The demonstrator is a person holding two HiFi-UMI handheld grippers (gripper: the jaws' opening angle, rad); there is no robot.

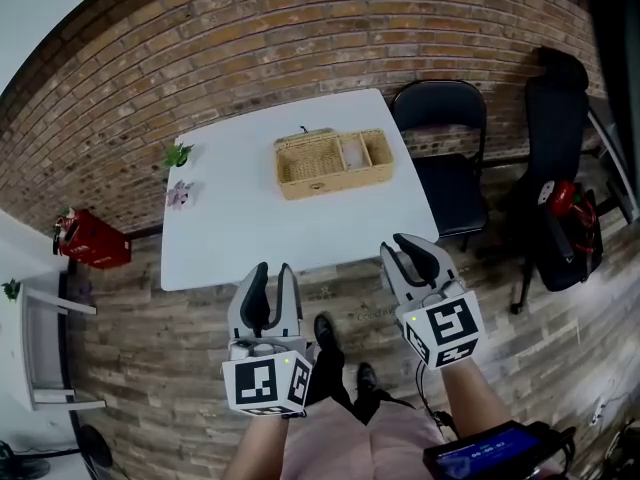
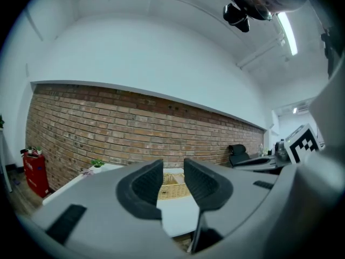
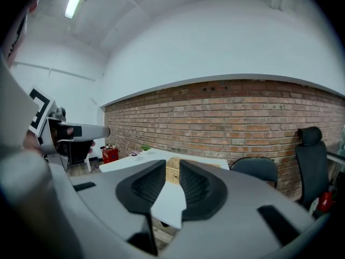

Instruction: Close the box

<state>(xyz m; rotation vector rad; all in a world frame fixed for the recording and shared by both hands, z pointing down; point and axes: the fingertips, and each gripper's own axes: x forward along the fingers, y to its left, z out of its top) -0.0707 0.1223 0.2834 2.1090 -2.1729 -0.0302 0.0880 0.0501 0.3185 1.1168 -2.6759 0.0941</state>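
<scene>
A wicker box (image 1: 333,163) stands open-topped toward the far right of the white table (image 1: 250,233), with its inner compartments showing. Both grippers hover short of the table's near edge, above the wooden floor. My left gripper (image 1: 270,271) is open, jaws a little apart and empty. My right gripper (image 1: 408,245) is also open and holds nothing. In the left gripper view the wicker box (image 2: 171,184) shows far off through the gap of the left gripper (image 2: 173,169). In the right gripper view the wicker box (image 3: 173,172) lies beyond the right gripper (image 3: 172,167).
Two small potted plants (image 1: 178,155) stand at the table's left edge. A black folding chair (image 1: 448,158) and a black office chair (image 1: 558,158) are to the right of the table. A red object (image 1: 92,240) sits on the floor at left, against the brick wall.
</scene>
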